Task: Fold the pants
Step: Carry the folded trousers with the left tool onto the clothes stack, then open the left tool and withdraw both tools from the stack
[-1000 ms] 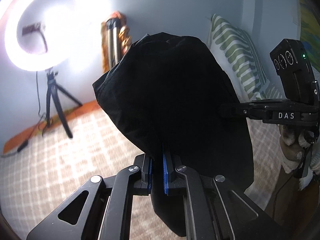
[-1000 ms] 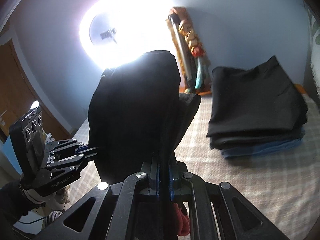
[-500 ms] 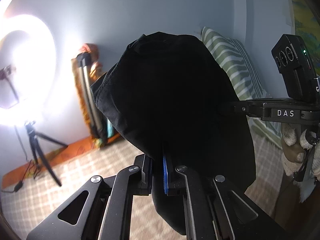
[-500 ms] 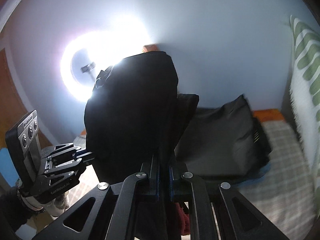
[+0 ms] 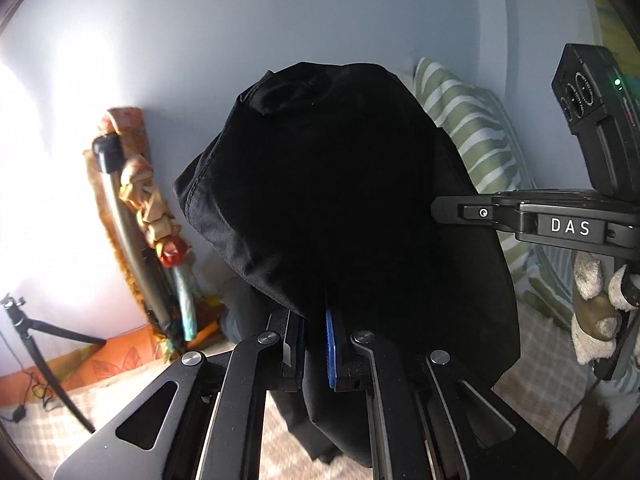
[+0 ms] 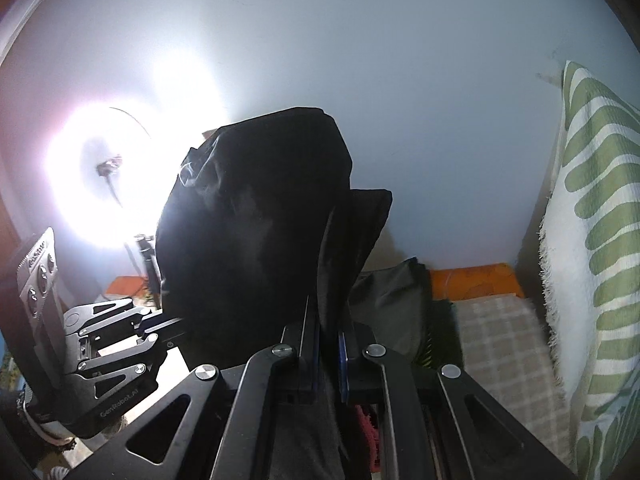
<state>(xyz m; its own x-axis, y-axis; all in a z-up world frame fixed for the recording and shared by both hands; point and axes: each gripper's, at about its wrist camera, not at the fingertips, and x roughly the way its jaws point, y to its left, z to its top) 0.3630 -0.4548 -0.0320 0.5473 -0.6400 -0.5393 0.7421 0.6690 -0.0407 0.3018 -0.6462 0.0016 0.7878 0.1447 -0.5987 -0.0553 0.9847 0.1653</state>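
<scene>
Both grippers are pinching the black pants (image 5: 340, 200) up in the air — left gripper (image 5: 316, 344) and right gripper (image 6: 328, 344) side by side, cloth bunched above them, the rest drooping toward the checked bedspread (image 6: 496, 336) — neither looks nearer.

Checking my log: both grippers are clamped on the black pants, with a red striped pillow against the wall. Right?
Not quite. The pillow is green and white striped, not red, as the right wrist view shows. The left gripper and right gripper are indeed clamped on the black pants.
</scene>
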